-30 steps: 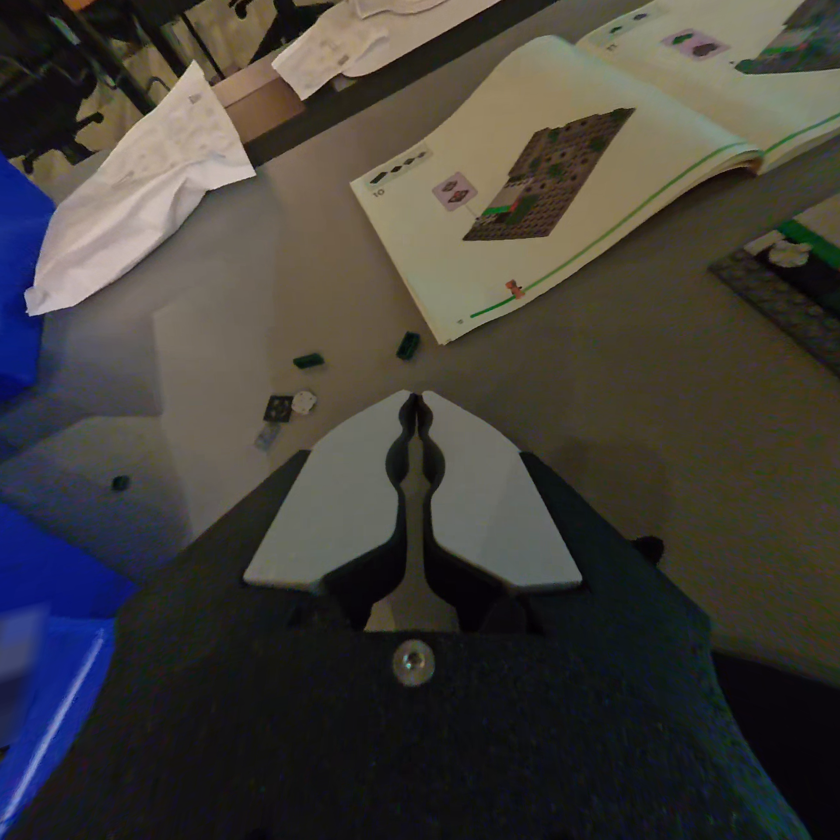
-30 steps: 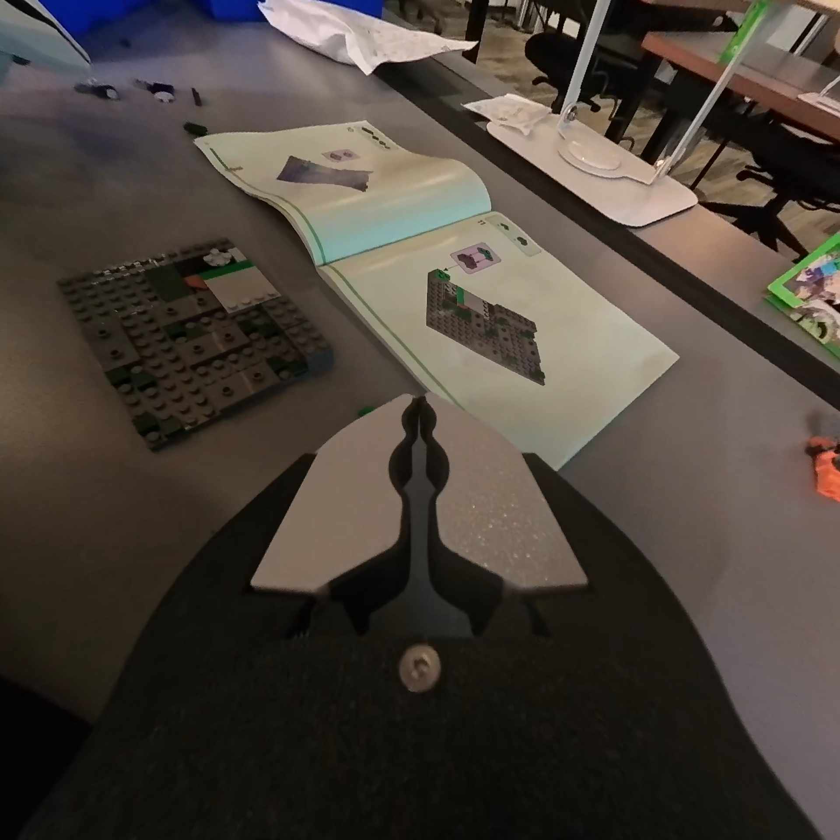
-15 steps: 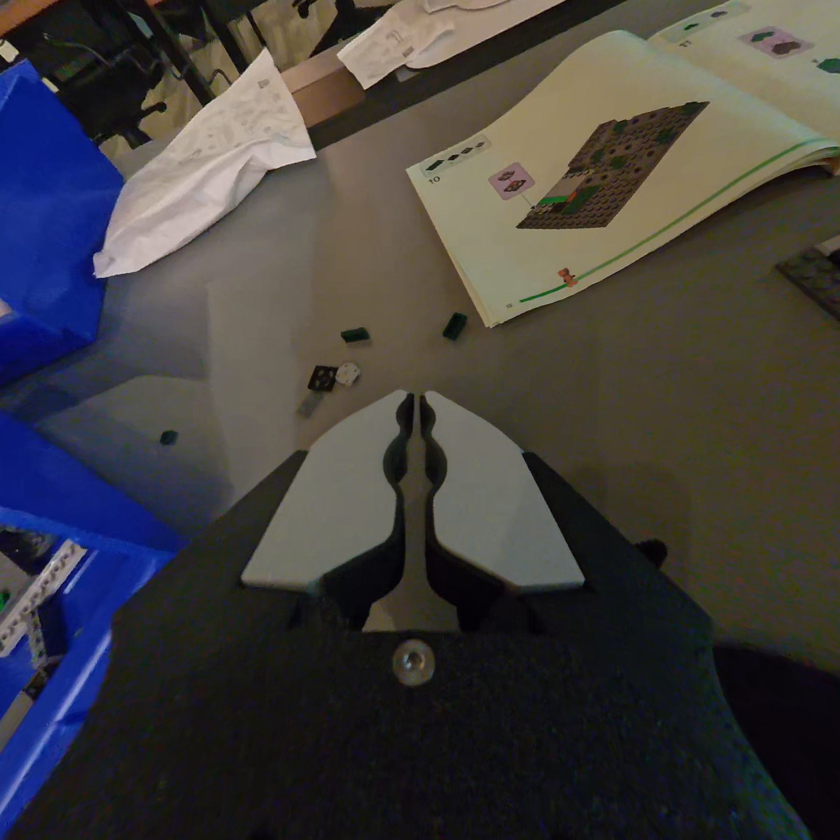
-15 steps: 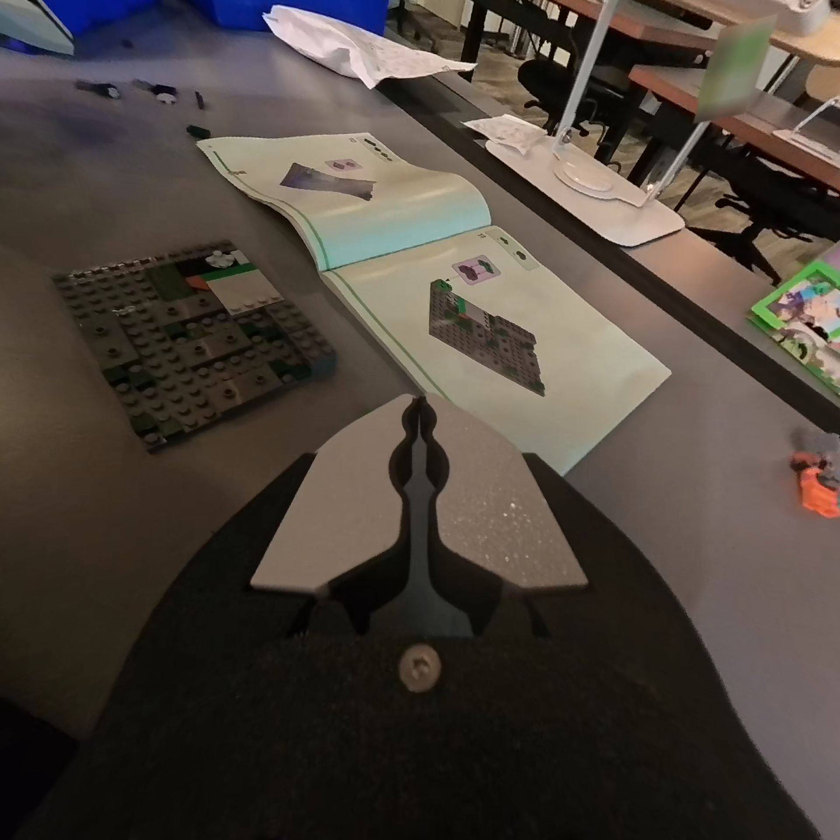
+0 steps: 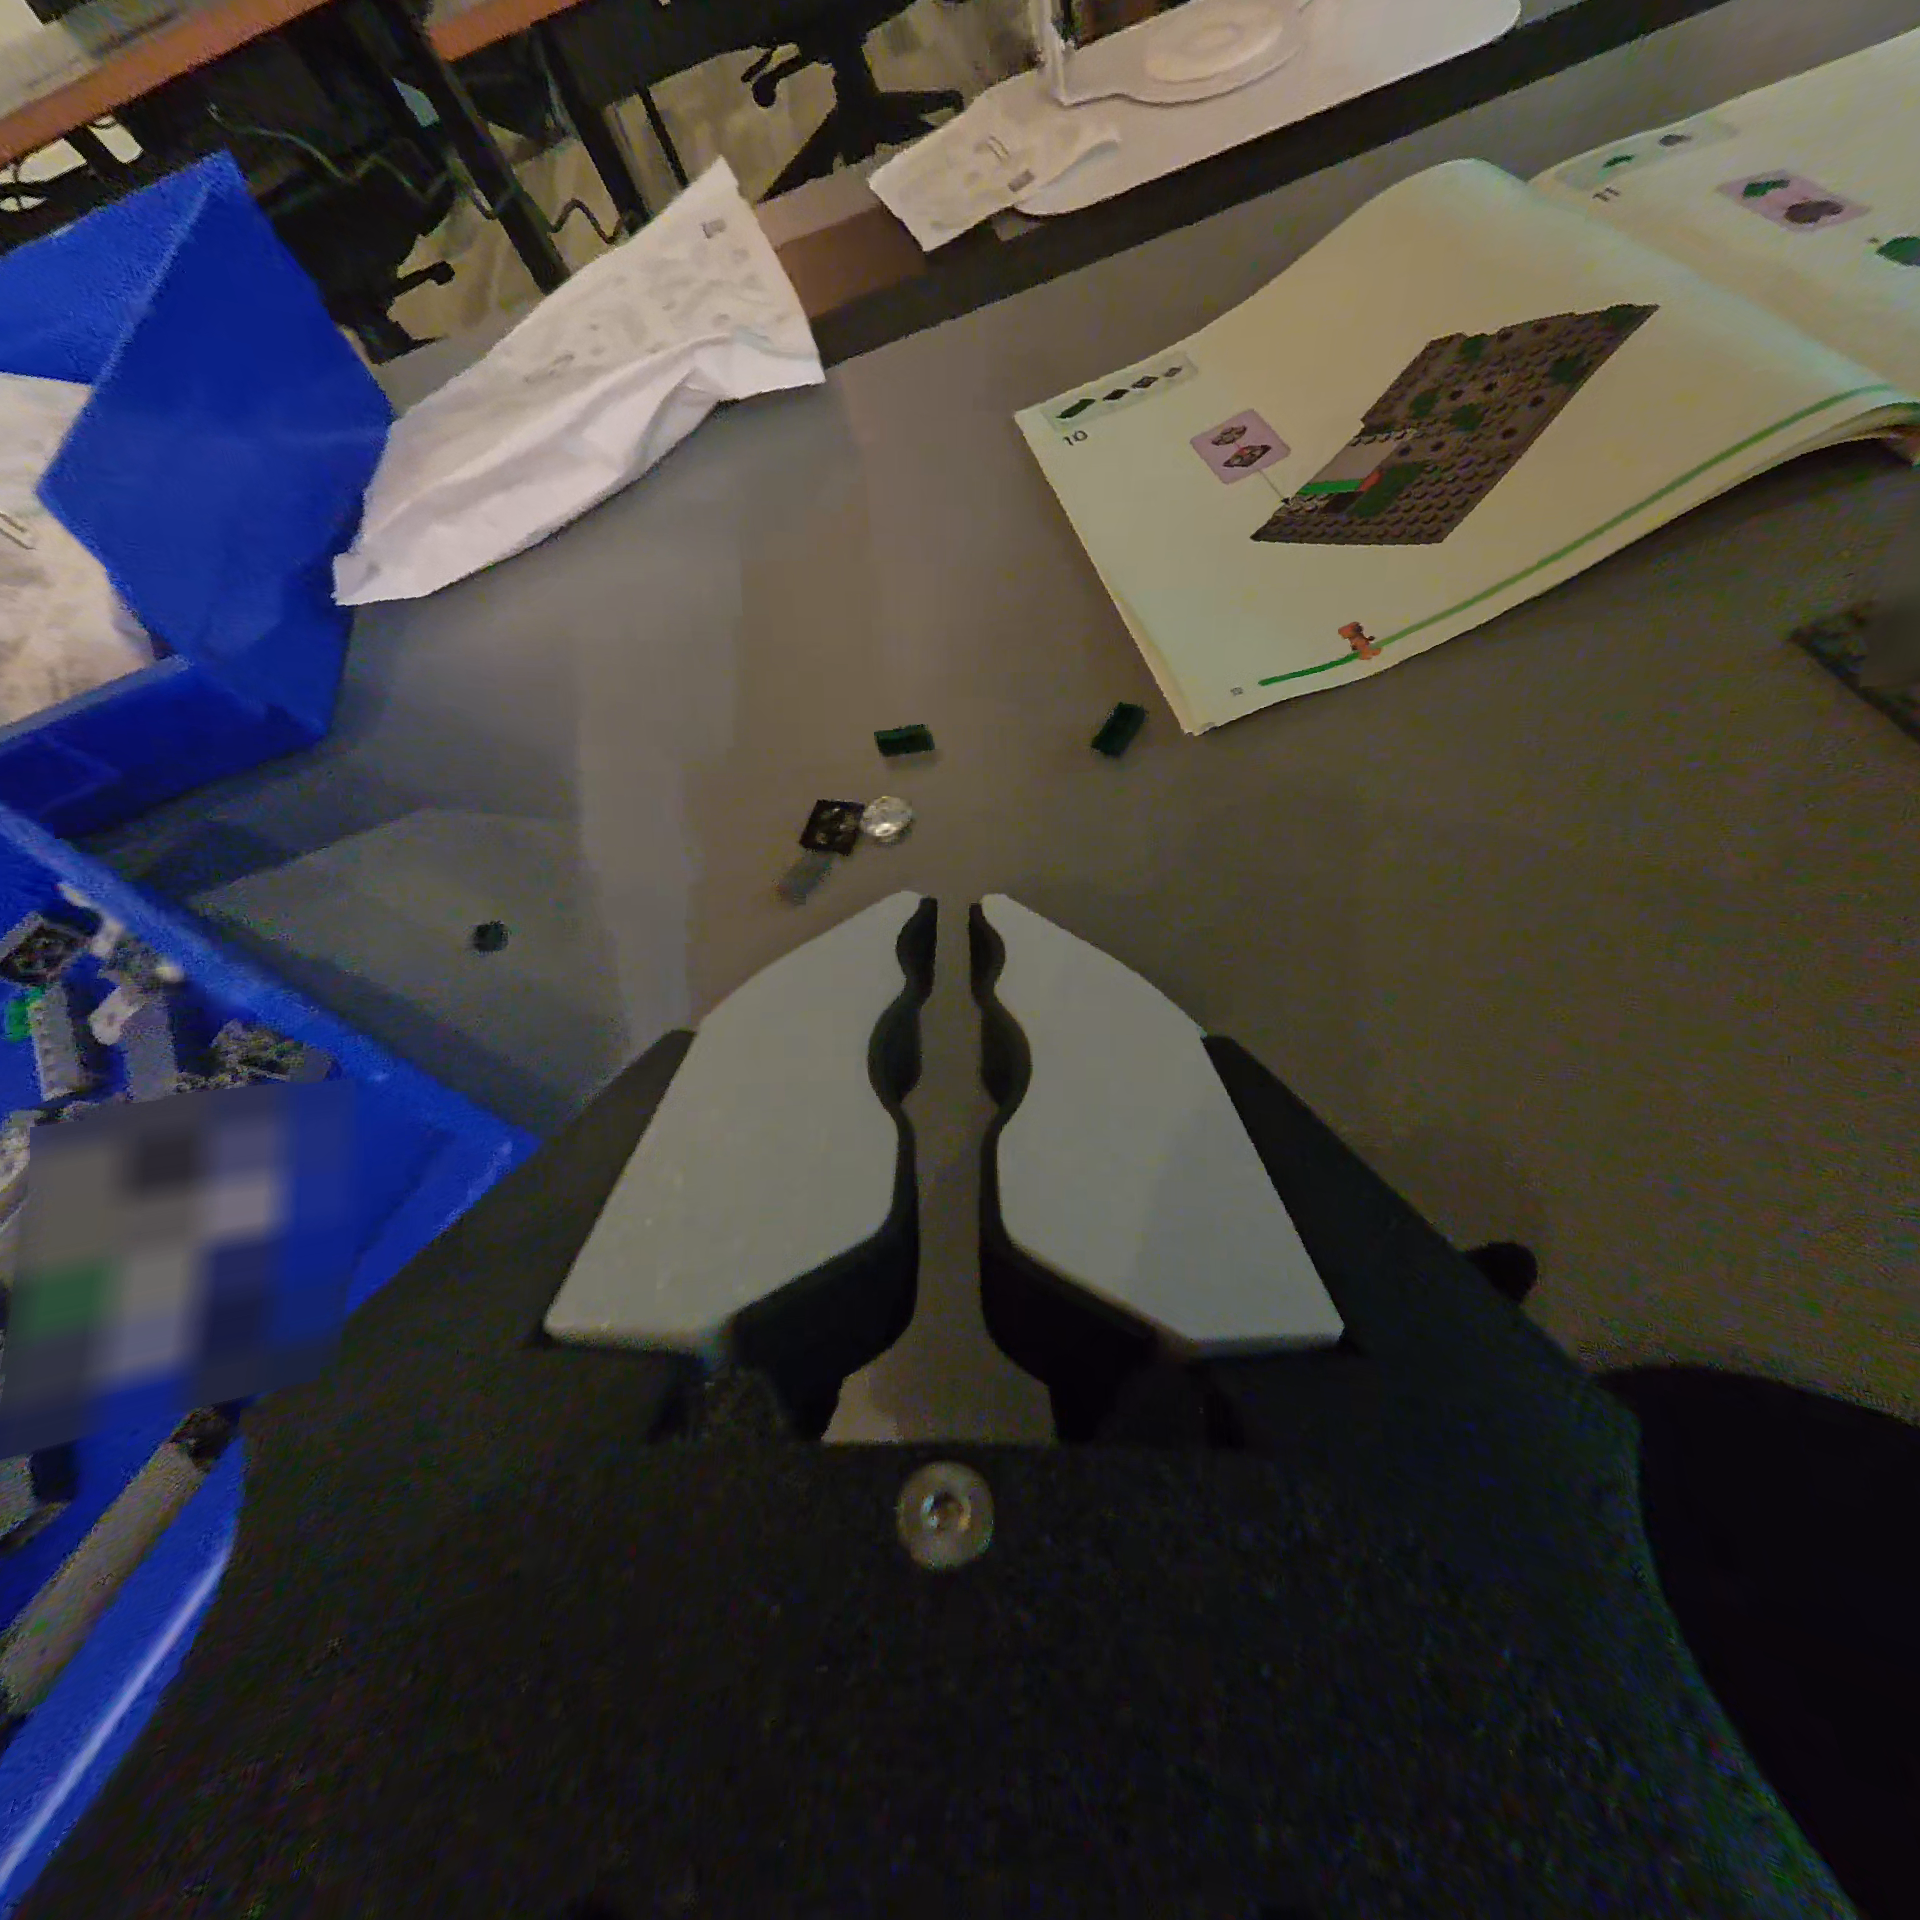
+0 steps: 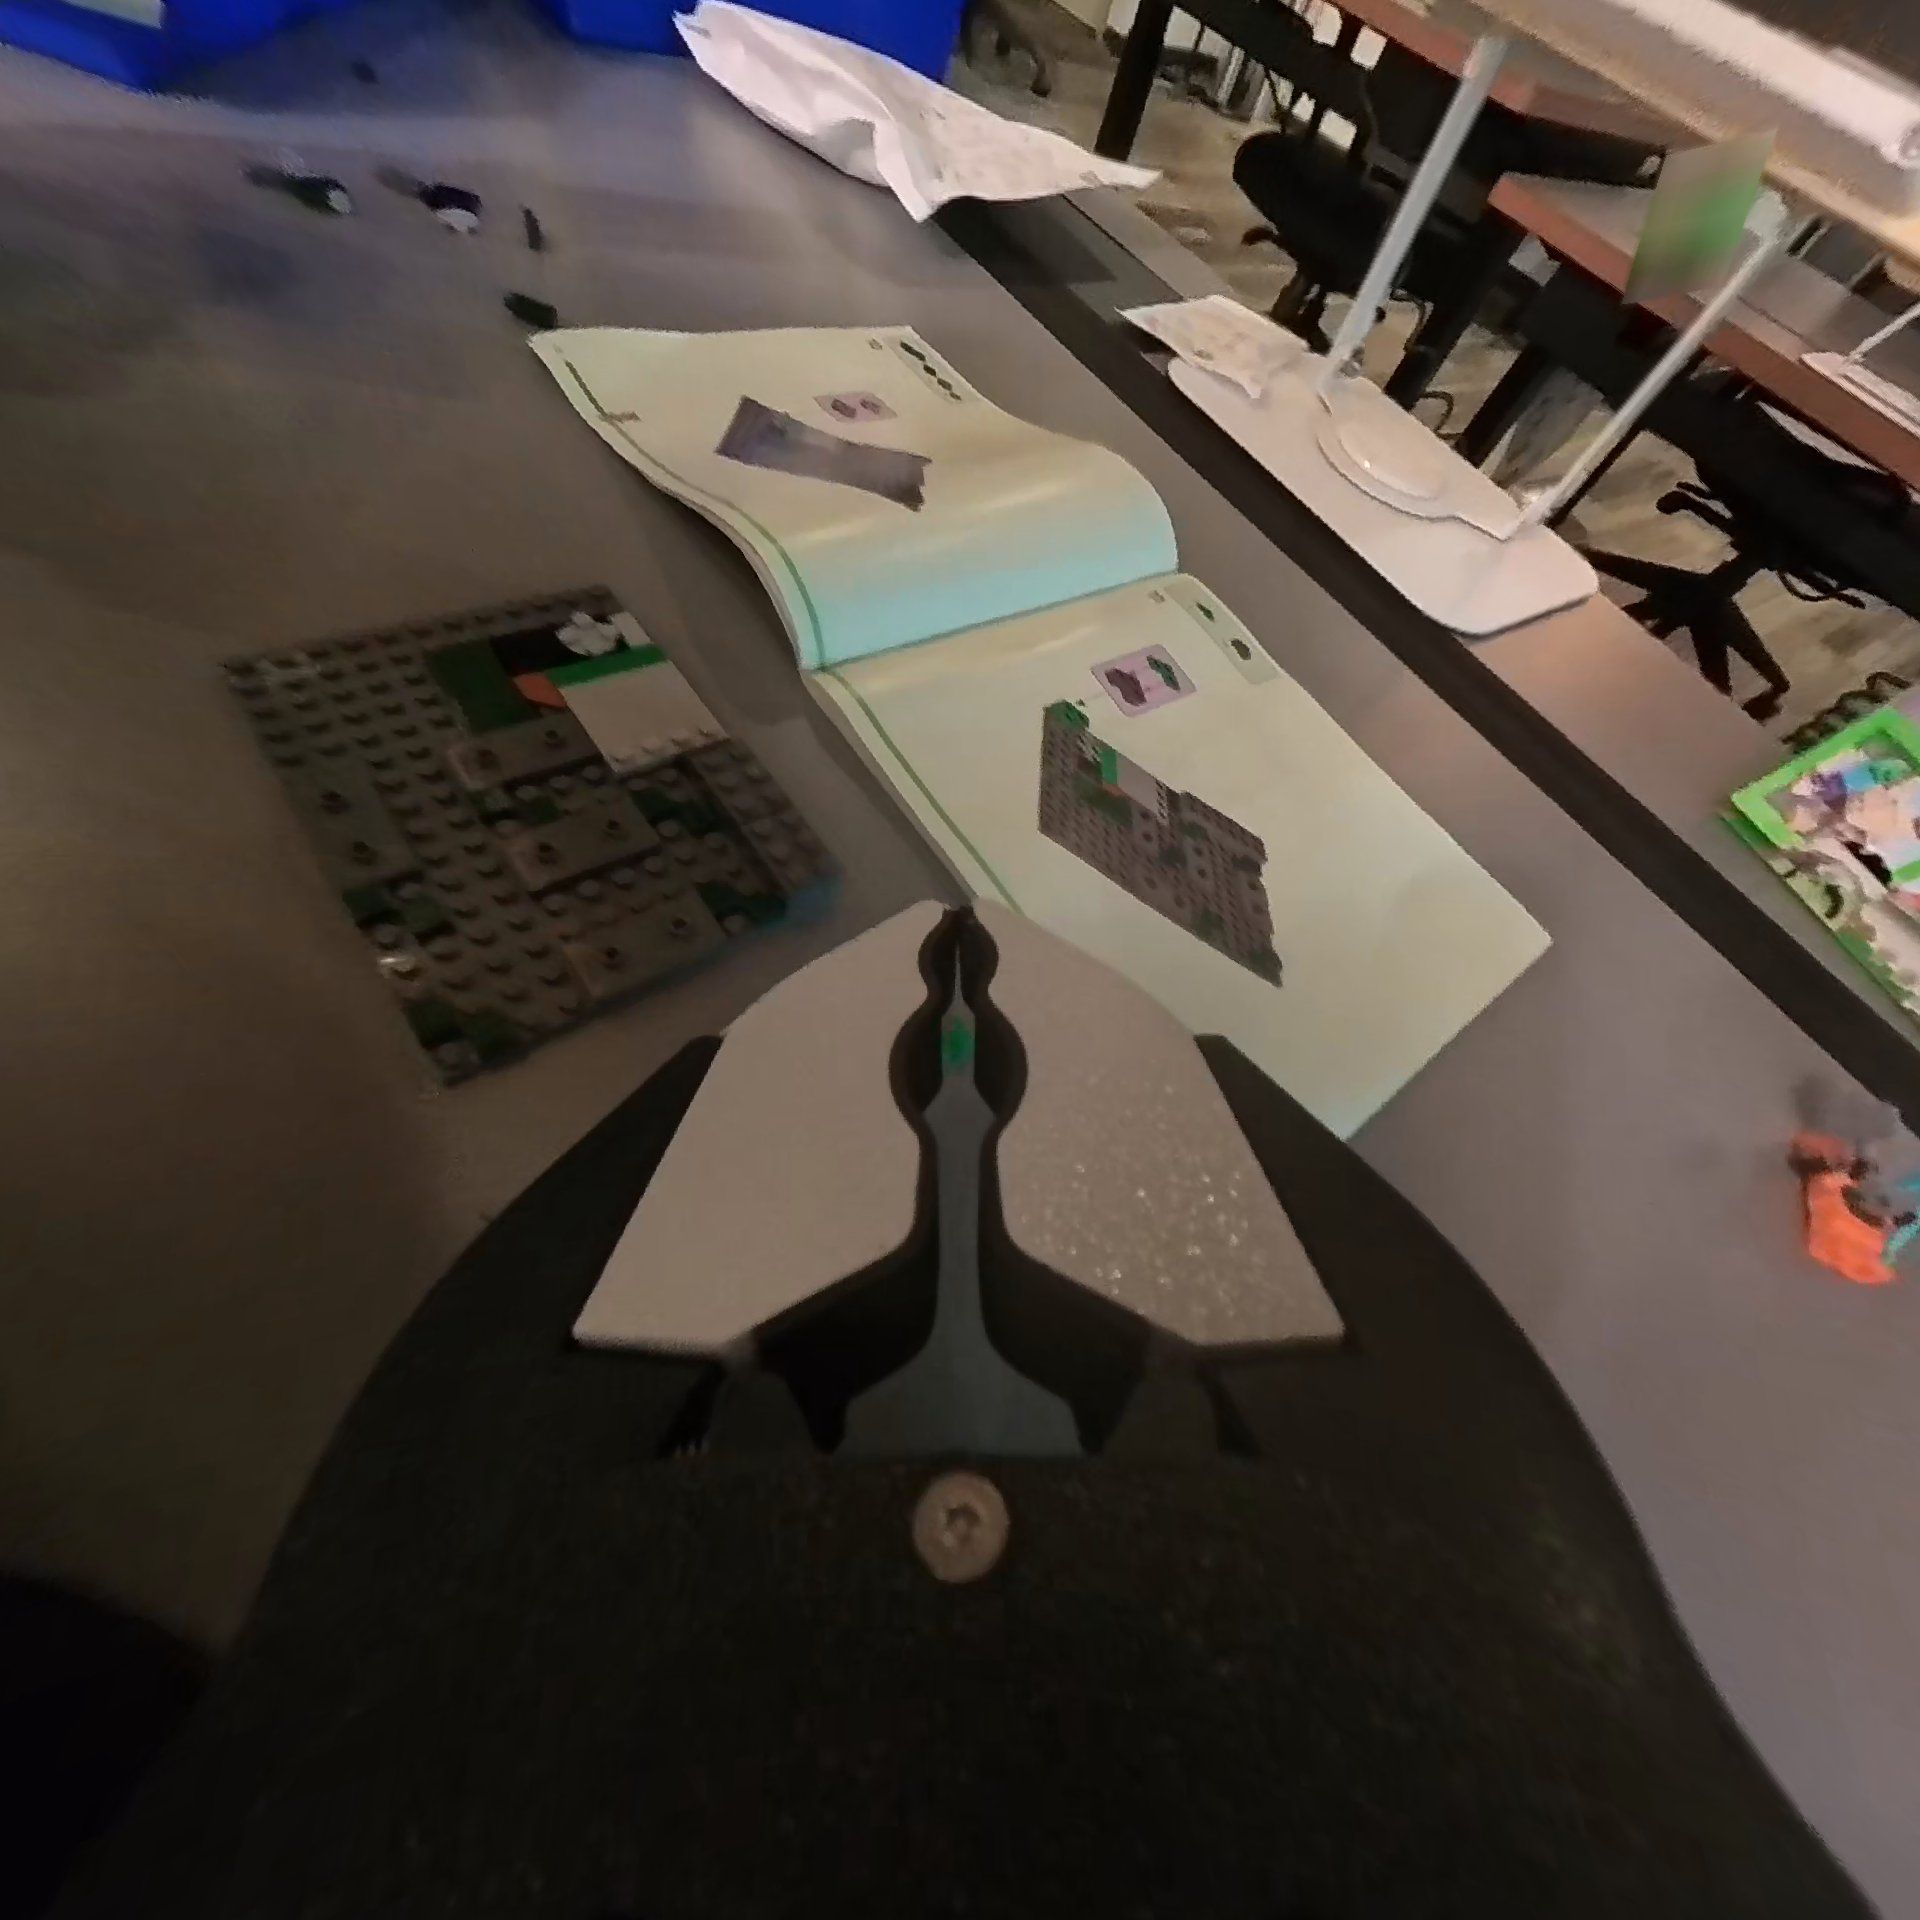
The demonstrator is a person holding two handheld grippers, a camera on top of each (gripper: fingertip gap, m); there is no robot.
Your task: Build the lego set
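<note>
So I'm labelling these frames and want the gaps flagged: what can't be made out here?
- Blue bin, left wrist view: contents covered by a mosaic patch and cut by the left edge.
- Small loose pieces, right wrist view: motion-blurred, shapes unclear.
- Green bit between the right hand-held gripper fingers: too small to identify.
- Baseplate, left wrist view: cut by the right edge.

A crumpled white paper sheet (image 5: 582, 416) lies on the grey counter (image 5: 1351, 935), its far edge near the counter's back border and its left end just beside a blue bin wall (image 5: 208, 416). Behind it a brown cardboard box (image 5: 842, 244) sits at the counter's edge. On the neighbouring desk, a white lamp base (image 6: 1455, 520) rests flat with two slim white poles rising from it, and a small creased paper (image 6: 1216, 327) lies touching its left end. Dark office chairs (image 6: 1714, 582) stand on the floor beyond.
</note>
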